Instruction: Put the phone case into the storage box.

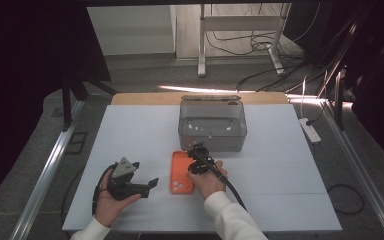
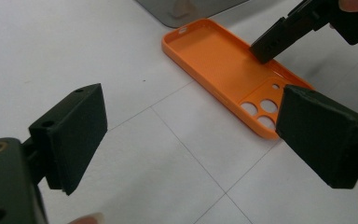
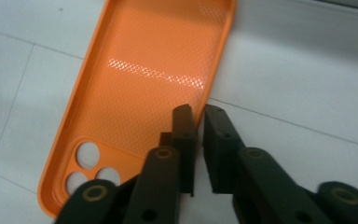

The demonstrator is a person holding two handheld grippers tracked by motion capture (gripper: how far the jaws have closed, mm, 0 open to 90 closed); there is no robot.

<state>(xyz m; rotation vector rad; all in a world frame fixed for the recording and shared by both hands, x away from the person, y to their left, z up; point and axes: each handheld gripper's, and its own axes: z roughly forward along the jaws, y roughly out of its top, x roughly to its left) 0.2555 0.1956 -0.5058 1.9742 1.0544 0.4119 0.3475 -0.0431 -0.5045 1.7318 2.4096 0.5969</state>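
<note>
The left gripper's (image 2: 186, 140) far pad hides one corner of the orange case (image 2: 223, 65). In the right gripper view, the case's top end is cut off, and the right gripper (image 3: 199, 140) covers its near edge.

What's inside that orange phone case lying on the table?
The orange phone case lies open side up and holds no phone: its textured inner floor and three camera holes show. The right gripper clamps its long edge, covering a small strip there.

Lab-like test space, white-covered table (image 1: 130, 130), dark curtains, floor cables (image 1: 260, 75), power strip (image 1: 310, 130)
</note>
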